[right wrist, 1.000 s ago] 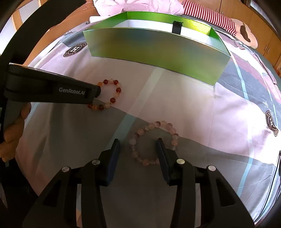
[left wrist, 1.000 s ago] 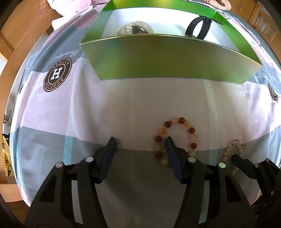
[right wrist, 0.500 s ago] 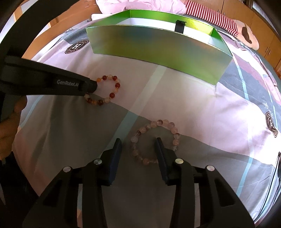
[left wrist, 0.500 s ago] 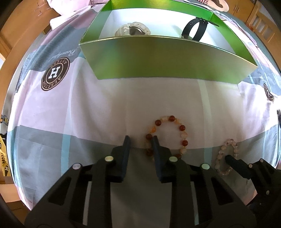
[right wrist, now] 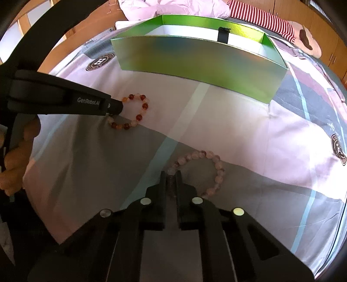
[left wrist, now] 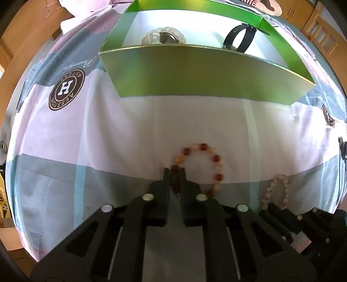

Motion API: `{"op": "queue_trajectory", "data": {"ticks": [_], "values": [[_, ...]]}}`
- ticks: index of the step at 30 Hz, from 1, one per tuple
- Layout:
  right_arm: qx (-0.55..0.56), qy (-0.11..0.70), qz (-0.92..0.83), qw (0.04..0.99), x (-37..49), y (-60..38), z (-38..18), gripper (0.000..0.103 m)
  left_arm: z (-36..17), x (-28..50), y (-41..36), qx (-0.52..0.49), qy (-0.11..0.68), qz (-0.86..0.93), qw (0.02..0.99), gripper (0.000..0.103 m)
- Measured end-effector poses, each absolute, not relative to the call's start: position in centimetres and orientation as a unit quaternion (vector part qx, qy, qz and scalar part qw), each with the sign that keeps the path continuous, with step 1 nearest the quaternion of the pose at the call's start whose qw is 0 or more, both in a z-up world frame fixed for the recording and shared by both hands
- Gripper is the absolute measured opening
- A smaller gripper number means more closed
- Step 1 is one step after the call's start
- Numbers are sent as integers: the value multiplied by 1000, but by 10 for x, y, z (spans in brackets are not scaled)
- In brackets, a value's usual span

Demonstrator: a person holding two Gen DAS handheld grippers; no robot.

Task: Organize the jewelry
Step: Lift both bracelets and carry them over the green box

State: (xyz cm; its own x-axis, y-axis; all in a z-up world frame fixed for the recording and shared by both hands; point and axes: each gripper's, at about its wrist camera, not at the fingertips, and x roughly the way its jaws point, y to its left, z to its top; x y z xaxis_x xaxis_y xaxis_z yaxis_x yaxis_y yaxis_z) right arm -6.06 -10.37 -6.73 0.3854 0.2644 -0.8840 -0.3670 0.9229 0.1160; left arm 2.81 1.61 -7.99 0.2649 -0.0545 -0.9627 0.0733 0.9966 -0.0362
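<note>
My left gripper (left wrist: 175, 173) is shut on the near left side of a red and cream bead bracelet (left wrist: 213, 159) lying on the bedsheet; the bracelet also shows in the right wrist view (right wrist: 138, 112). My right gripper (right wrist: 172, 174) is shut on the left side of a pale pink bead bracelet (right wrist: 218, 171), which also shows in the left wrist view (left wrist: 279, 188). A green box (left wrist: 195, 73) stands beyond both, holding a white bracelet (left wrist: 164, 38) and a black watch (left wrist: 240, 40).
The patterned bedsheet (left wrist: 108, 130) covers the whole surface, with a round brown logo (left wrist: 66, 90) at the left. A wooden bed frame (left wrist: 13, 43) runs along the left. A striped pillow (right wrist: 266, 21) and pink bedding (right wrist: 173, 8) lie behind the box (right wrist: 195, 60).
Both grippers have closed from open: the left onto the red and cream bracelet, the right onto the pale pink bracelet. Both bracelets still lie on the sheet.
</note>
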Motion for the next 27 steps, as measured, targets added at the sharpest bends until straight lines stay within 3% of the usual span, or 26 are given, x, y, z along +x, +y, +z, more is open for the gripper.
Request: {"op": "queue_trajectory", "data": {"ticks": [20, 27], "values": [[-9, 377, 185, 907, -4, -144, 78, 8, 51, 66, 21, -28, 495, -89, 864, 8], [-13, 376, 150, 914, 54, -157, 68, 8, 70, 112, 11, -17, 469, -88, 879, 8]]}}
